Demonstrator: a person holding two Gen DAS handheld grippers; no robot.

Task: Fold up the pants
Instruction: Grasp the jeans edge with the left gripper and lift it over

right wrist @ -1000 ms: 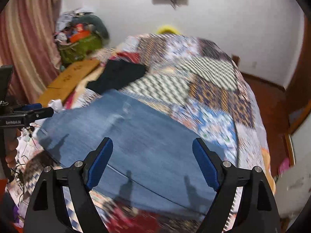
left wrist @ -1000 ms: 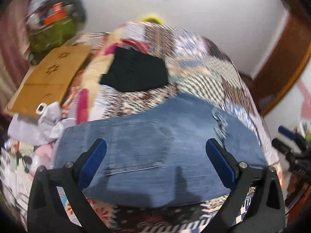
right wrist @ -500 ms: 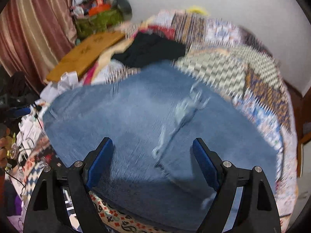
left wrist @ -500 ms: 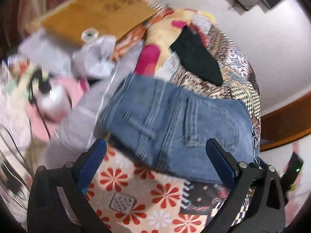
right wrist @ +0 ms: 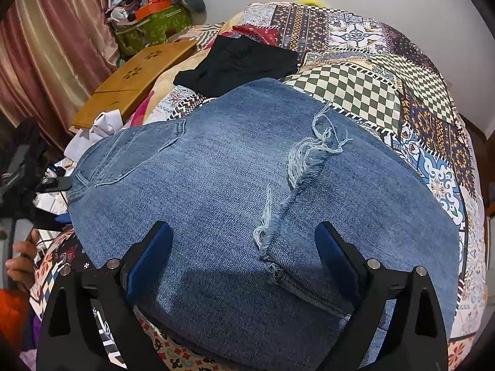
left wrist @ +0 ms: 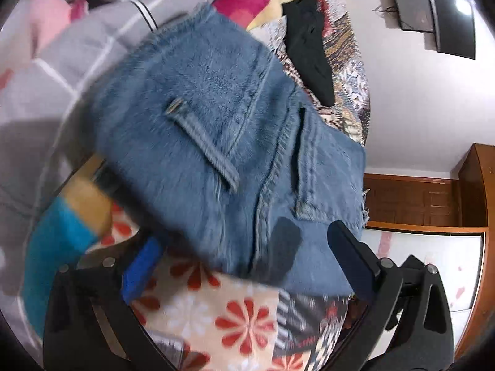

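Jeans (left wrist: 222, 142) lie folded on the patterned bedspread (left wrist: 244, 318) beneath the left gripper (left wrist: 247, 259) — jaws spread, empty. Right view: right gripper (right wrist: 244, 256) hovers over the denim's frayed hem (right wrist: 297, 167), jaws released.

Even, soft room light from overhead. The left wrist view is smeared with motion blur across the jeans (left wrist: 216, 142); the right wrist view is crisp, with the right claw (right wrist: 244, 259) shadowing the denim. Fisheye bending and dark corners frame both.
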